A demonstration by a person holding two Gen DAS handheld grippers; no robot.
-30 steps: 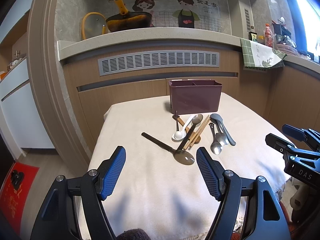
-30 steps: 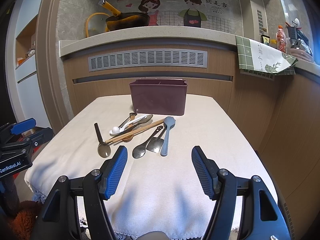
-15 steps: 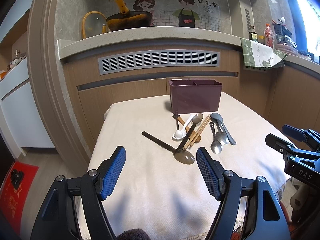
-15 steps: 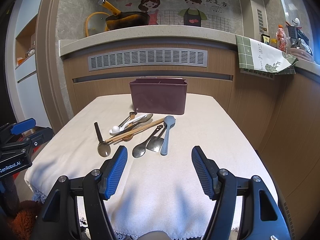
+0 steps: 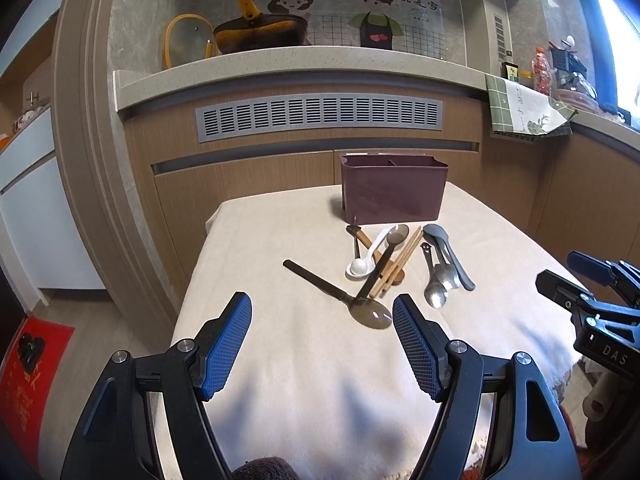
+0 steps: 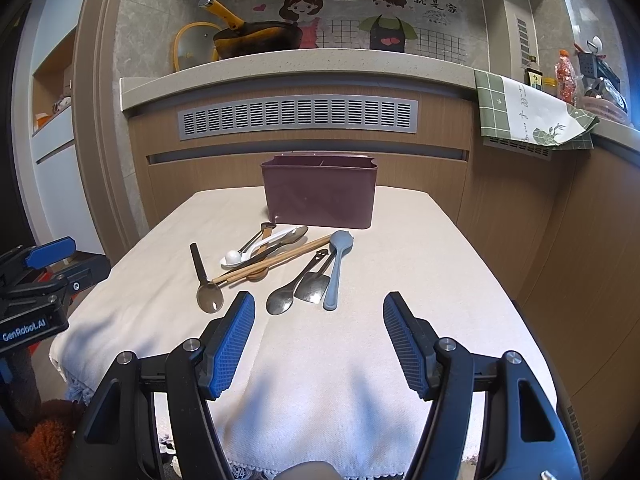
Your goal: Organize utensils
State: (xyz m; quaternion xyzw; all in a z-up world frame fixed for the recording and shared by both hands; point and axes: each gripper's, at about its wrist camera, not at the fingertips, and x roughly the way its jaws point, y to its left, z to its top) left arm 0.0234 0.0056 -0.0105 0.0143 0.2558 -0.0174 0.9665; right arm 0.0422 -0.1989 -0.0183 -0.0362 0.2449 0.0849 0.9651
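Both tongs, left (image 5: 322, 322) and right (image 6: 319, 322), gape wide, empty. Utensil pile (image 6: 276, 268) crisscrossed on desk (image 6: 420, 280); grabbing one likely drags its neighbours, missing the holder (image 6: 320, 194).

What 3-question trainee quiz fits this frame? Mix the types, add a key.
1. True or false: the left gripper holds a utensil.
2. Which utensil lies nearest the right gripper: A) white spoon B) metal spoon C) chopsticks?
3. Fill in: the maroon utensil holder stands ____ the pile of utensils, as the wrist cameras see it.

Key: 1 false, jaws open and empty; 2 B; 3 behind.
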